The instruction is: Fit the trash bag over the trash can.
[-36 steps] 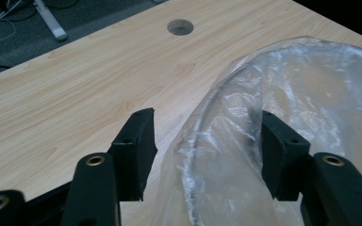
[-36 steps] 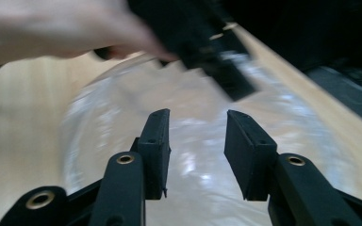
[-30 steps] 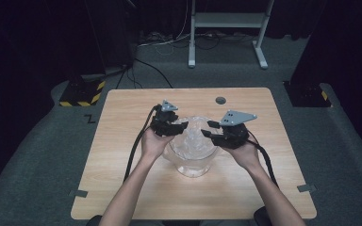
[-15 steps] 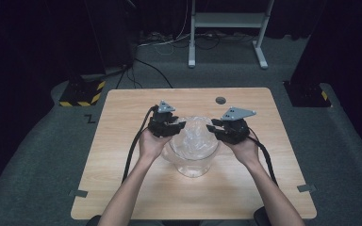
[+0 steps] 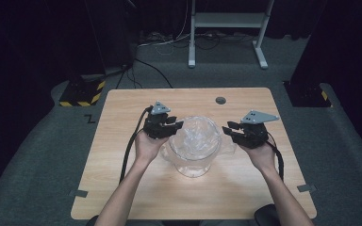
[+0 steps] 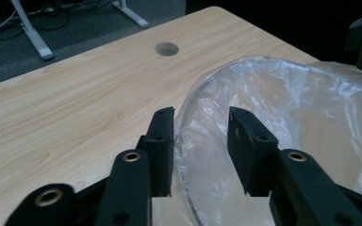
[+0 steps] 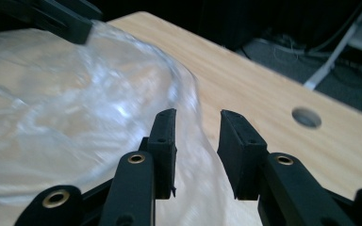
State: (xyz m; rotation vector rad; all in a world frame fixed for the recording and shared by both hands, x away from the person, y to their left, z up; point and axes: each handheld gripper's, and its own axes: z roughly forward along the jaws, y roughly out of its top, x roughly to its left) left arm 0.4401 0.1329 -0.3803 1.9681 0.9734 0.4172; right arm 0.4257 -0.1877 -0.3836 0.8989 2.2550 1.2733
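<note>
A clear bowl point(image 5: 193, 146) lined with a crumpled clear plastic bag point(image 6: 311, 103) stands mid-table. My left gripper point(image 5: 178, 126) sits at the bowl's left rim. In the left gripper view its jaws point(image 6: 201, 122) have just been closing and straddle the rim and bag edge, with a gap on both sides. My right gripper point(image 5: 227, 129) hovers just off the bowl's right side. Its jaws point(image 7: 199, 123) have just been opening and stand apart, the bag's film point(image 7: 75, 94) bulging beside and below them without being pinched.
The wooden table point(image 5: 169, 197) has a round cable hole point(image 5: 220, 100) behind the bowl. Black cables trail from both grippers toward the near edge. On the floor beyond are a white stand's legs point(image 5: 226, 28) and a yellow-black striped block point(image 5: 80, 94).
My right gripper has pulled rightward away from the bowl's rim. The left gripper stays at the left rim with its jaws a little narrower.
</note>
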